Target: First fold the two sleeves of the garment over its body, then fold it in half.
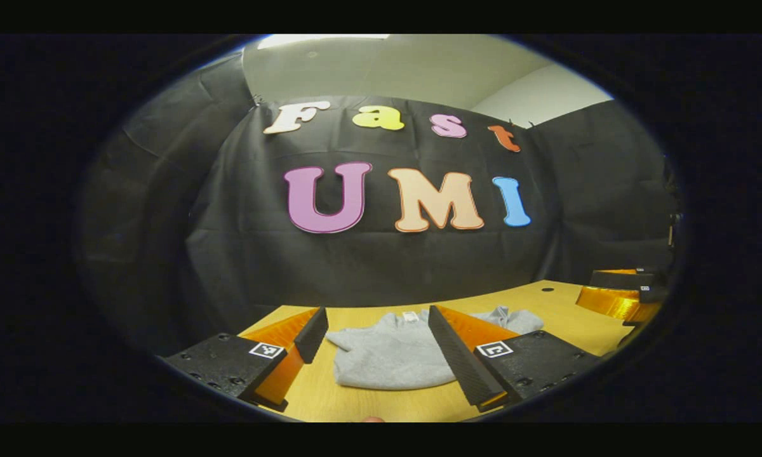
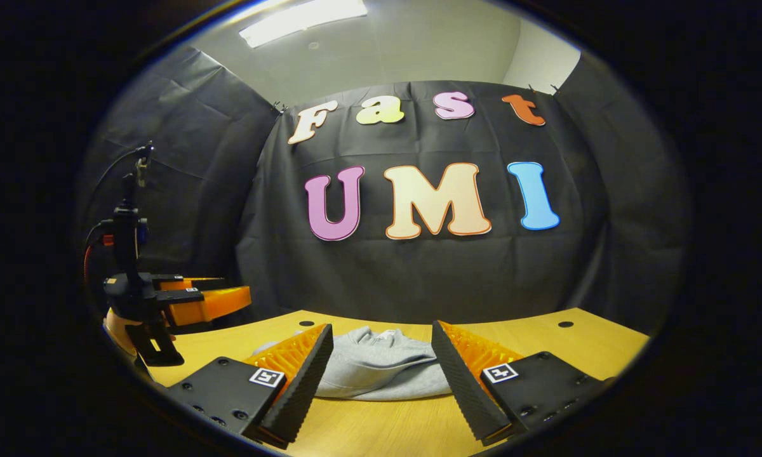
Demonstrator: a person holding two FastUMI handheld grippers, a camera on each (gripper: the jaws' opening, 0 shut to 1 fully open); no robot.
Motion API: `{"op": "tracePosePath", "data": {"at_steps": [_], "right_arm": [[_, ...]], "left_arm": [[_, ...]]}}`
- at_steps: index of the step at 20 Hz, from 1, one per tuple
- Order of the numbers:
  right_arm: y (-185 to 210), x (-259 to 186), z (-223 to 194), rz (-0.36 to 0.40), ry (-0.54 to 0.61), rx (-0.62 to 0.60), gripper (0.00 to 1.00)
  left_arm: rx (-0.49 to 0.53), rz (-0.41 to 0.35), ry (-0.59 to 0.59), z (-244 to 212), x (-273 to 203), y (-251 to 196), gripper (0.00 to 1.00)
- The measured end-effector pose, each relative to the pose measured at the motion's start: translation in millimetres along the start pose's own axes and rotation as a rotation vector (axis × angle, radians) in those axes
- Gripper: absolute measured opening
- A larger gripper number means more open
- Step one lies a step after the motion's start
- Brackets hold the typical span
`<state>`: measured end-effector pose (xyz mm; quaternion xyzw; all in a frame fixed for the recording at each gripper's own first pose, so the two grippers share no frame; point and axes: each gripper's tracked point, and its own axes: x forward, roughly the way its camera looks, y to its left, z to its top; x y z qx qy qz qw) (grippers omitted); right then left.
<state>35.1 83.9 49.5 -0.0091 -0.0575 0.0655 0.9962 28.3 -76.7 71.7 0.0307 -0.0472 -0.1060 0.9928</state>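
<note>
A grey sweatshirt [image 1: 390,358] lies flat on the wooden table [image 1: 546,304], its neck label toward the far wall. One part of it reaches out to the right behind my finger. My left gripper [image 1: 377,312] hovers just in front of it, open, with the cloth seen between its fingers. In the right gripper view the same sweatshirt [image 2: 381,368] lies beyond my right gripper [image 2: 381,327], which is open and holds nothing. The right gripper [image 1: 622,293] also shows at the far right of the left gripper view. The left gripper [image 2: 184,298] shows at the left of the right gripper view.
The table [image 2: 584,336] runs back to the black cloth wall. Small round holes [image 2: 565,324] mark its far part. Bare wood lies between the sweatshirt and the near edge.
</note>
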Motion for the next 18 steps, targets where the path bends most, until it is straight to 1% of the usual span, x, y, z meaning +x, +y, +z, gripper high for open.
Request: {"op": "tracePosePath", "data": {"at_steps": [1, 2, 3, 4, 10, 18], "right_arm": [[-2, -2, -1, -0.004, -0.005, 0.011, 0.94], [-5, -3, -1, -0.01, -0.01, 0.013, 0.97], [-9, -4, -1, -0.019, -0.011, 0.012, 0.97], [-12, -6, -2, -0.024, -0.01, 0.009, 0.97], [-20, -10, -3, -0.034, -0.008, 0.011, 0.97], [-27, -11, 0, -0.039, -0.017, 0.006, 0.97]], "left_arm": [[0.009, 0.006, -0.003, -1, -1, 1, 0.93], [0.021, 0.014, -0.002, -3, -3, 2, 0.93], [0.028, 0.019, 0.001, -5, -4, 3, 0.94], [0.027, 0.019, 0.001, -5, -4, 2, 0.93], [0.017, 0.036, -0.013, -1, -6, 4, 0.93], [0.008, 0.044, 0.004, -7, -4, 5, 0.93]]}}
